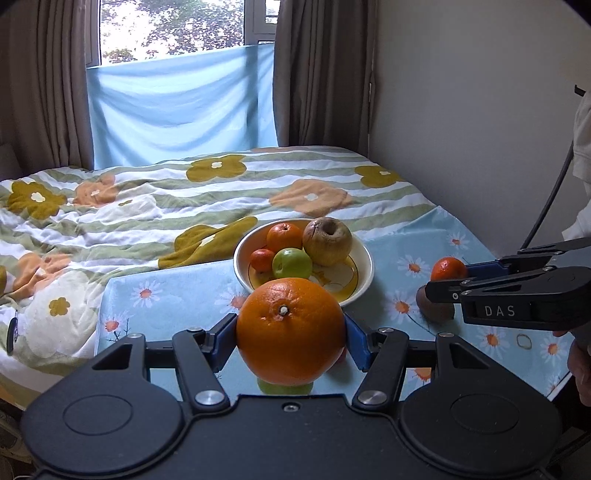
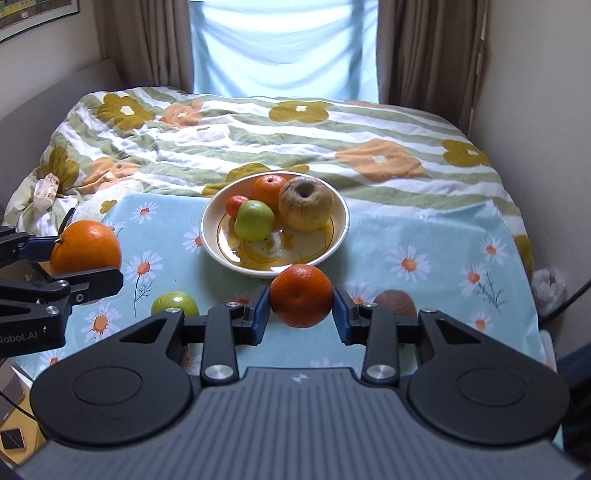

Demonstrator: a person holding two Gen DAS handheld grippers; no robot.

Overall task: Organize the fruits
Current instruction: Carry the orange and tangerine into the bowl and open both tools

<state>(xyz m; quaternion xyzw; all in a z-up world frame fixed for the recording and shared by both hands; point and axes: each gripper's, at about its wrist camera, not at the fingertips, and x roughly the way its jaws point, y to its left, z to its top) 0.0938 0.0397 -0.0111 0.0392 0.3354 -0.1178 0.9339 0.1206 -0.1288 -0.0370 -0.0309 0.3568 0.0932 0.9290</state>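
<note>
Left gripper: We see its blue pads pressed on both sides of a big orange, held up off the cloth, near the bowl.
Right gripper: Its jaws are squeezed on a small orange, held up just in front of the bowl.
Only in the left view: We see the window with trees outside, and a bit of white sleeve at the right edge.
Only in the right view: We see a whole green apple on the cloth. In the left view it hides under the big orange. We also see a picture frame on the wall.
Bowl: It sits on the blue daisy cloth. We count four fruits inside: one orange, one tiny orange, one green apple in the bowl and one wrinkly brown apple.
Brown fruit: One lies on the cloth, partly hidden behind the right gripper. We cannot tell what it is.
Around: The flower blanket covers the bed, with brown curtains behind it.
</note>
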